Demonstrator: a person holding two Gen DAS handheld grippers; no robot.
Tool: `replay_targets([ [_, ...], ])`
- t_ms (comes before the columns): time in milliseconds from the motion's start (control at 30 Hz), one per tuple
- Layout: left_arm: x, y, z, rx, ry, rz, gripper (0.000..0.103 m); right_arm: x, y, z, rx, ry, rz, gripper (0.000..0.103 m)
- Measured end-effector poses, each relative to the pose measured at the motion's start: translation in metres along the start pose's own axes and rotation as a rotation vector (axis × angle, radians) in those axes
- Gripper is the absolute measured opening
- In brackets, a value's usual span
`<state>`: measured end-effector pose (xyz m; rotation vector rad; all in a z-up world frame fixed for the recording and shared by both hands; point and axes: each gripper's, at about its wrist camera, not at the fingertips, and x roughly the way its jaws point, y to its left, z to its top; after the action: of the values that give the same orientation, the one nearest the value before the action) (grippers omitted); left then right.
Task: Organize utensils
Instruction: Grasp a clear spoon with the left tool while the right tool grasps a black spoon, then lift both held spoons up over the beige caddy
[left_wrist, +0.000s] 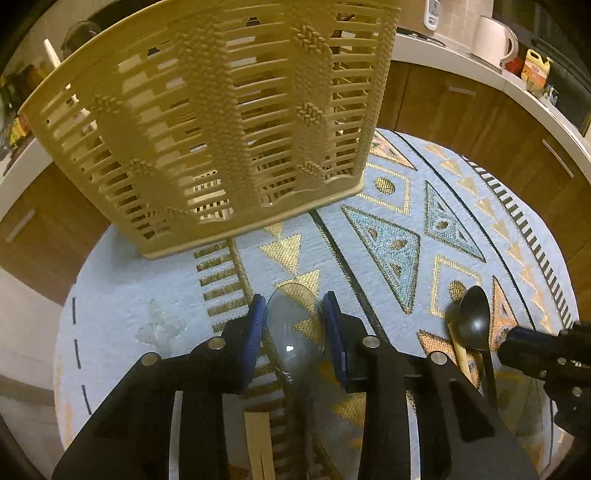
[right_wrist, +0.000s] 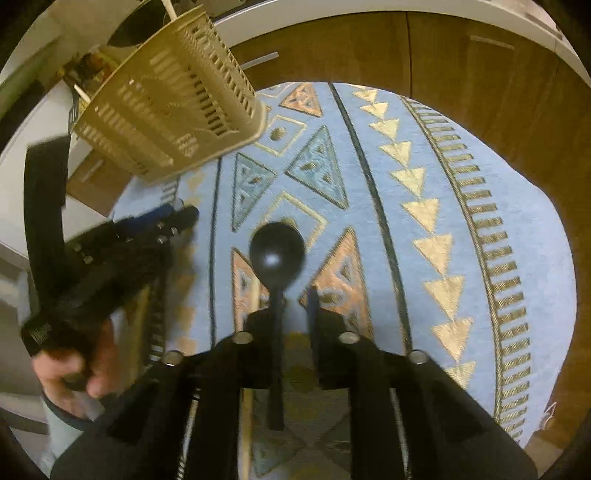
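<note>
The left gripper (left_wrist: 295, 325) points down at the blue cloth (left_wrist: 147, 295) on the table. Its fingers are a little apart, with the bowl of a clear spoon (left_wrist: 295, 328) between them; I cannot tell if they squeeze it. The right gripper (right_wrist: 295, 306) is partly open too. A black spoon (right_wrist: 277, 254) sits between its fingers, against the left one, with a gap on the right. Farther off, the tan basket (left_wrist: 207, 122) stands at the cloth's far left edge.
</note>
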<state>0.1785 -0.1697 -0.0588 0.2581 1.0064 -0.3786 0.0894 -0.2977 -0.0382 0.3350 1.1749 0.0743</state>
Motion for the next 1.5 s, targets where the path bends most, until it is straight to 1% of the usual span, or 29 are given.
replay_targets([
  [33,0.000,0.000,0.000,-0.007,-0.002,-0.005,0.030,0.001,0.004,0.004,-0.005,0.005,-0.004,0.030],
  [100,-0.004,0.008,-0.003,-0.037,-0.012,-0.032,0.030,0.003,0.010,0.011,-0.014,0.012,-0.014,0.031],
  [167,-0.007,0.019,-0.002,-0.072,-0.027,-0.071,0.030,0.006,0.016,0.016,-0.023,0.033,-0.017,0.035],
  [233,-0.009,0.026,-0.001,-0.096,-0.031,-0.088,0.030,0.013,0.021,0.023,-0.025,0.044,-0.035,0.047],
  [300,-0.011,0.031,-0.001,-0.107,-0.037,-0.096,0.030,0.017,0.027,0.028,-0.039,0.044,-0.063,0.049],
  [400,-0.014,0.036,-0.001,-0.115,-0.048,-0.114,0.030,0.023,0.031,0.033,-0.052,0.046,-0.096,0.050],
  [500,-0.016,0.038,-0.001,-0.120,-0.062,-0.123,0.030,0.032,0.033,0.035,-0.048,0.067,-0.122,0.050],
  [567,-0.020,0.047,-0.002,-0.125,-0.076,-0.134,0.030,0.037,0.040,0.035,-0.071,0.052,-0.157,0.050],
  [667,-0.027,0.051,-0.004,-0.132,-0.103,-0.145,0.030,0.044,0.054,0.031,-0.127,0.032,-0.235,0.049],
  [700,-0.031,0.054,-0.005,-0.135,-0.112,-0.145,0.030,0.045,0.058,0.030,-0.143,0.024,-0.258,0.045],
  [733,-0.034,0.056,-0.006,-0.139,-0.123,-0.147,0.030,0.046,0.062,0.028,-0.161,0.012,-0.281,0.035],
  [767,-0.038,0.058,-0.007,-0.144,-0.139,-0.153,0.030,0.047,0.066,0.026,-0.181,0.003,-0.293,0.035],
  [867,-0.052,0.065,-0.011,-0.160,-0.185,-0.170,0.030,0.046,0.071,0.020,-0.188,-0.005,-0.259,0.035],
  [933,-0.064,0.071,-0.014,-0.170,-0.216,-0.181,0.030,0.037,0.073,0.014,-0.191,-0.035,-0.224,0.034],
  [1100,-0.104,0.085,-0.022,-0.189,-0.331,-0.218,0.030,-0.006,0.075,0.002,-0.200,-0.133,-0.132,0.034],
  [1200,-0.135,0.093,-0.024,-0.196,-0.419,-0.233,0.030,-0.031,0.080,-0.002,-0.225,-0.207,-0.108,0.034],
  [1300,-0.159,0.096,-0.023,-0.204,-0.491,-0.240,0.030,-0.054,0.085,-0.002,-0.225,-0.264,-0.067,0.034],
  [1400,-0.184,0.099,-0.018,-0.208,-0.572,-0.226,0.030,-0.075,0.089,0.007,-0.224,-0.329,-0.026,0.035],
  [1500,-0.205,0.103,-0.006,-0.210,-0.652,-0.191,0.030,-0.097,0.096,0.015,-0.241,-0.411,-0.012,0.035],
])
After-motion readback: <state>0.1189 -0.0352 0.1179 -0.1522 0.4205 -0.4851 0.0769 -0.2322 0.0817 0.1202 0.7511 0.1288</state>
